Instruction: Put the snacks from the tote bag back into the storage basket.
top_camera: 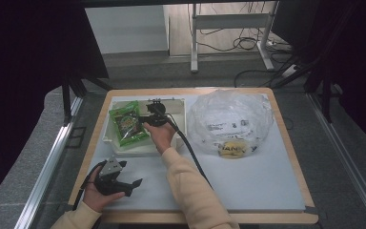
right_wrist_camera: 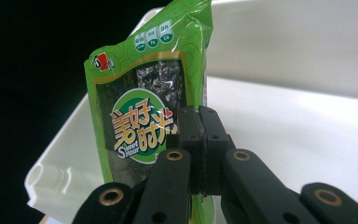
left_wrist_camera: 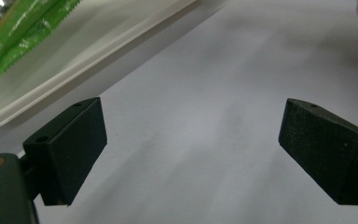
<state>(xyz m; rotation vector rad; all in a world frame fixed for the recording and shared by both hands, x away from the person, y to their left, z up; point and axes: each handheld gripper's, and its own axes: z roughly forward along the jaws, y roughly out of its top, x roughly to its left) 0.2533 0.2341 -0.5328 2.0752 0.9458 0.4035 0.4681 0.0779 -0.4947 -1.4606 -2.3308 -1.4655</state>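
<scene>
A green seaweed snack packet (top_camera: 127, 124) hangs over the left half of the white tray (top_camera: 178, 106). My right gripper (top_camera: 145, 119) is shut on the packet's right edge. In the right gripper view the packet (right_wrist_camera: 140, 93) stands upright, pinched between the closed jaws of the right gripper (right_wrist_camera: 200, 122), with the tray (right_wrist_camera: 307, 140) behind it. My left gripper (top_camera: 132, 187) rests low at the table's front left, open and holding nothing. In the left gripper view the left gripper (left_wrist_camera: 193, 149) has its jaws spread wide over bare white table, with the packet's edge (left_wrist_camera: 18, 32) and the tray rim (left_wrist_camera: 51, 81) at the upper left.
A crumpled clear plastic bag (top_camera: 231, 117) lies to the right of the tray, with a yellow item (top_camera: 232, 149) inside near its front. The right gripper's black cable (top_camera: 190, 152) runs along the sleeve. The white mat (top_camera: 257, 186) covers the wooden table.
</scene>
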